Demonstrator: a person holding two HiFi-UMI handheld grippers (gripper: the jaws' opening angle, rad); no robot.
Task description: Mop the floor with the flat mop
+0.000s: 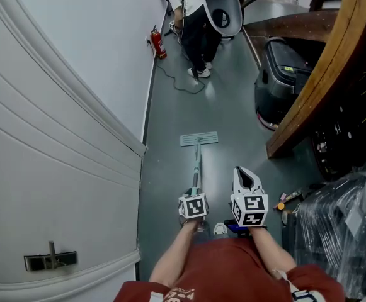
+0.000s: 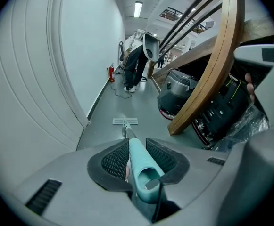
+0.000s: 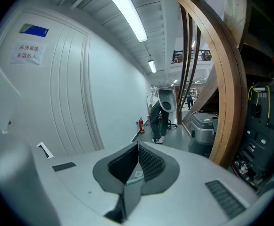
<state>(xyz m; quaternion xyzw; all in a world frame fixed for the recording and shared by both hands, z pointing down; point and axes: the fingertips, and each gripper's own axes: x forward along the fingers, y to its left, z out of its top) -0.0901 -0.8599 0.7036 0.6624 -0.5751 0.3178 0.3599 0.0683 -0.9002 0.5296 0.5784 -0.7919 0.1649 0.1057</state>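
Observation:
A flat mop with a pale green handle (image 1: 196, 168) runs from my left gripper down to its grey flat head (image 1: 199, 139) on the grey-green floor (image 1: 233, 112). My left gripper (image 1: 193, 200) is shut on the mop handle (image 2: 139, 159); the mop head (image 2: 125, 121) lies on the floor ahead of it. My right gripper (image 1: 245, 178) is held beside the left one, off the mop, and its jaws (image 3: 137, 157) are shut with nothing between them.
A white curved wall (image 1: 63, 106) runs along the left. A curved wooden stair stringer (image 1: 315, 74) and a dark machine (image 1: 283, 80) stand on the right, with plastic-wrapped goods (image 1: 340, 231) nearer. A person (image 1: 198, 24) stands far down the corridor near a red fire extinguisher (image 1: 159, 43).

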